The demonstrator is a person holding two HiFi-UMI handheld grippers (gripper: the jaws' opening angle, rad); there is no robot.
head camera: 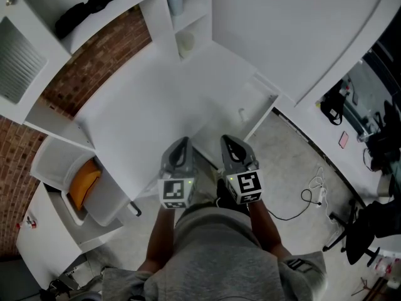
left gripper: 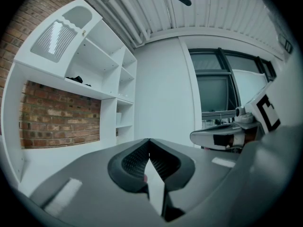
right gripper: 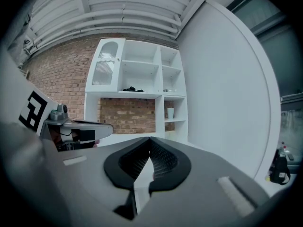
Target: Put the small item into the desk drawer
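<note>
Grey shirt (head camera: pixel 219 256) right under the lens, two forearms running up from it to the grippers at the near edge of the desk (head camera: pixel 144 99). Big white desk, and its top looks bare: no small item on it that I can see. Behind it, the shelf unit (head camera: pixel 194 17) stands against the brick, with a black umbrella (head camera: pixel 88 6) on one shelf and a cup (head camera: pixel 175 4) in a narrow bay.

Down at the desk's left end a white drawer (head camera: pixel 47 162) stands pulled out. At the right end a second drawer front (head camera: pixel 257 93) looks closed, or nearly.

Now the grippers, side by side. Left gripper (head camera: pixel 181 142): jaws pressed together, nothing between them. Right gripper (head camera: pixel 229 140): tips meeting too, and empty.

And the orange item (head camera: pixel 84 185) is lying inside that open drawer. It's the only loose small thing in sight, so I take it for the task's thing, already in.

It sits off to the left of the left gripper and below the desk top, past the left end. Its long axis runs along the drawer's length. The left gripper is clearly the nearer one, and the right is well apart from it. A dark handle (head camera: pixel 135 211) shows at the drawer's near corner; a push shut there looks like what's left
</note>
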